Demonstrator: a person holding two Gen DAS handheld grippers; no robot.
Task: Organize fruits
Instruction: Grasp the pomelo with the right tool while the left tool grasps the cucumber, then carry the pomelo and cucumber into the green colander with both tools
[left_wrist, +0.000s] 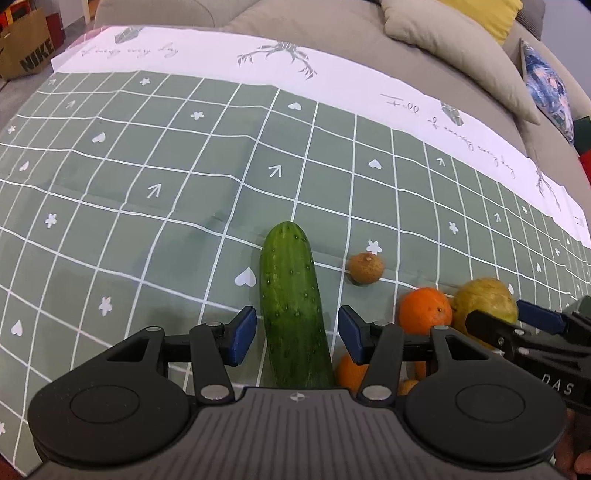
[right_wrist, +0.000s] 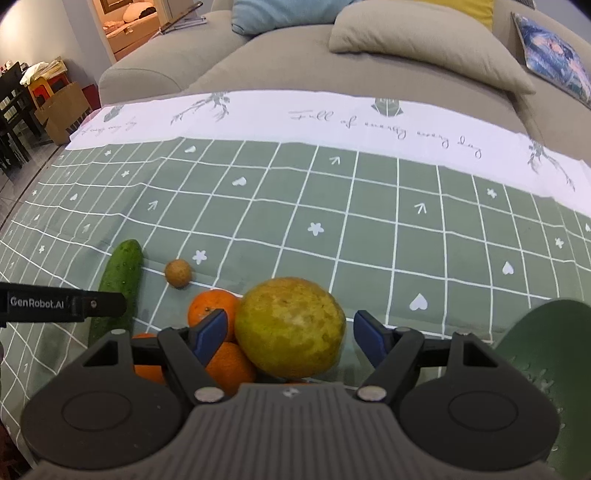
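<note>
A green cucumber (left_wrist: 291, 306) lies on the checked cloth between the open fingers of my left gripper (left_wrist: 297, 338), with gaps on both sides. It also shows in the right wrist view (right_wrist: 120, 280). A large yellow-green citrus (right_wrist: 290, 328) sits between the open fingers of my right gripper (right_wrist: 290, 338), untouched on the right side. Oranges (right_wrist: 212, 308) cluster at its left. A small brown round fruit (right_wrist: 178, 273) lies apart, behind them. In the left wrist view the orange (left_wrist: 424, 310), citrus (left_wrist: 484, 299) and brown fruit (left_wrist: 365, 267) lie right of the cucumber.
A green-and-white grid tablecloth (right_wrist: 369, 229) covers the table. A dark green plate (right_wrist: 543, 350) sits at the right. A beige sofa with cushions (right_wrist: 424, 40) stands behind the table. A paper bag (left_wrist: 26, 48) stands on the floor at far left.
</note>
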